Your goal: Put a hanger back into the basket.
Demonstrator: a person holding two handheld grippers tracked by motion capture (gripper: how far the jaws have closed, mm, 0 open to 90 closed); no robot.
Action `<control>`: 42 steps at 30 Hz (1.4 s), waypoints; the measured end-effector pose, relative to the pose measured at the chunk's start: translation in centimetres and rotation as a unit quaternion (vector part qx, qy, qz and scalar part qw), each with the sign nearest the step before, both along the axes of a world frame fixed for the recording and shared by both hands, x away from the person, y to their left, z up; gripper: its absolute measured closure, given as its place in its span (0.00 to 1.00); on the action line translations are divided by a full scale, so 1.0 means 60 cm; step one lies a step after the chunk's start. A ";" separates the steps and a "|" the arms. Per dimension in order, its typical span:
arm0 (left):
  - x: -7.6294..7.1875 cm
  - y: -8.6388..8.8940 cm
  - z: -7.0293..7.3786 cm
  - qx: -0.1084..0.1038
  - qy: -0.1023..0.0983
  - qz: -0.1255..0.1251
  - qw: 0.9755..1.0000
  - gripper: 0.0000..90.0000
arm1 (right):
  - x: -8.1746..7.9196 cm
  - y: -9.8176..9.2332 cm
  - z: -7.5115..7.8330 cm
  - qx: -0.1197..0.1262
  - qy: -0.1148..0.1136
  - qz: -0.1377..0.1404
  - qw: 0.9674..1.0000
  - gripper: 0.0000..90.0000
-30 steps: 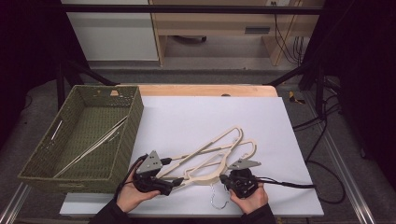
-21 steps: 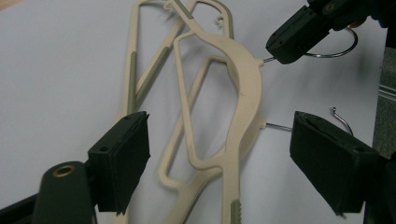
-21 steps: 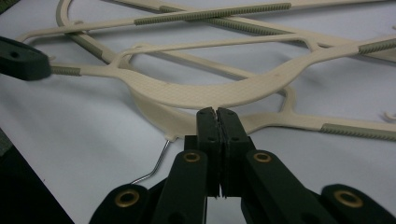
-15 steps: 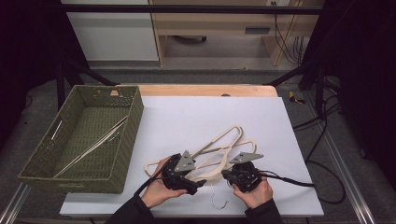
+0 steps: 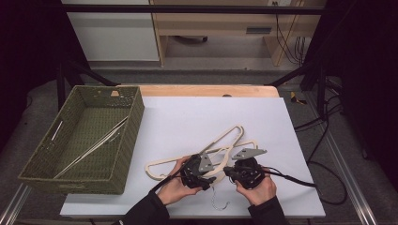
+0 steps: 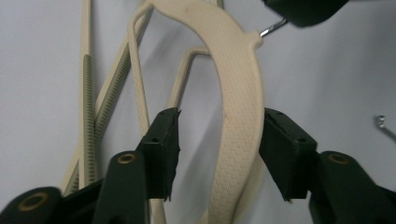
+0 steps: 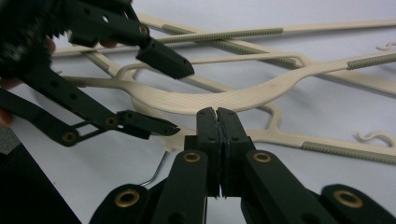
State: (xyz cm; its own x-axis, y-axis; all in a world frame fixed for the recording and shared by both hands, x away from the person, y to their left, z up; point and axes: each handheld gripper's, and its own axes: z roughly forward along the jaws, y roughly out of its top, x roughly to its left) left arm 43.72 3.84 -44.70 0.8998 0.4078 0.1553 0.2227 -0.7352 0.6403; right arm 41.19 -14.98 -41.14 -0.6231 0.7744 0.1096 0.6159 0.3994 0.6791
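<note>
Second hanger (image 5: 234, 136) under top hanger (image 5: 162, 165); basket (image 5: 42, 161) left

On your tabletop (image 5: 187, 117) the basket (image 5: 133, 126) sits at the left, with thin rods (image 5: 94, 145) lying inside it. To its right, at the near edge, the hangers (image 5: 234, 133) lie stacked crosswise, between your left gripper (image 5: 202, 176) and right gripper (image 5: 231, 171).

Cream plastic hangers (image 6: 238, 121) had a matt, finely pebbled face, with ribbed green grip strips (image 6: 87, 116) and thin shiny metal hooks (image 5: 218, 202). The fingers (image 7: 163, 60) were matt black plastic with brass-coloured pins. The basket (image 5: 119, 154) was rough green weave; the desk (image 5: 187, 117) was smooth, matt white.
</note>
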 end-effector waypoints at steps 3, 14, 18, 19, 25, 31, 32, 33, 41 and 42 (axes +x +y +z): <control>-0.003 -0.007 -0.004 0.013 -0.007 0.000 1.000 0.65 | -0.003 0.001 0.010 -0.001 0.002 -0.011 1.000 0.99; -0.010 -0.010 0.003 0.019 -0.022 -0.009 1.000 0.84 | -0.006 -0.007 0.021 0.017 -0.029 0.007 0.999 0.95; -0.012 -0.006 0.011 0.016 -0.031 -0.010 0.999 0.85 | -0.015 -0.041 0.052 0.073 -0.081 0.005 0.994 0.77; -0.012 -0.004 0.015 0.018 -0.033 -0.011 0.999 0.86 | -0.017 -0.050 0.057 0.076 -0.088 0.005 0.993 0.74; -0.012 0.013 0.036 0.000 -0.044 0.005 0.999 0.90 | -0.025 -0.111 0.075 0.131 -0.133 -0.041 0.982 0.46; -0.003 0.041 0.053 -0.020 -0.051 0.040 0.998 0.93 | -0.021 -0.146 0.064 0.130 -0.150 -0.074 0.977 0.28; 0.000 0.046 0.056 -0.023 -0.052 0.046 0.997 0.93 | -0.020 -0.149 0.060 0.124 -0.152 -0.076 0.978 0.25; 0.003 0.052 0.059 -0.026 -0.055 0.055 0.997 0.94 | -0.019 -0.151 0.057 0.117 -0.151 -0.077 0.979 0.24; 0.019 0.085 0.074 -0.046 -0.053 0.081 0.994 0.95 | -0.013 -0.150 0.040 0.090 -0.142 -0.076 0.983 0.13; 0.019 0.088 0.077 -0.048 -0.055 0.083 0.994 0.95 | -0.013 -0.149 0.040 0.090 -0.142 -0.079 0.983 0.13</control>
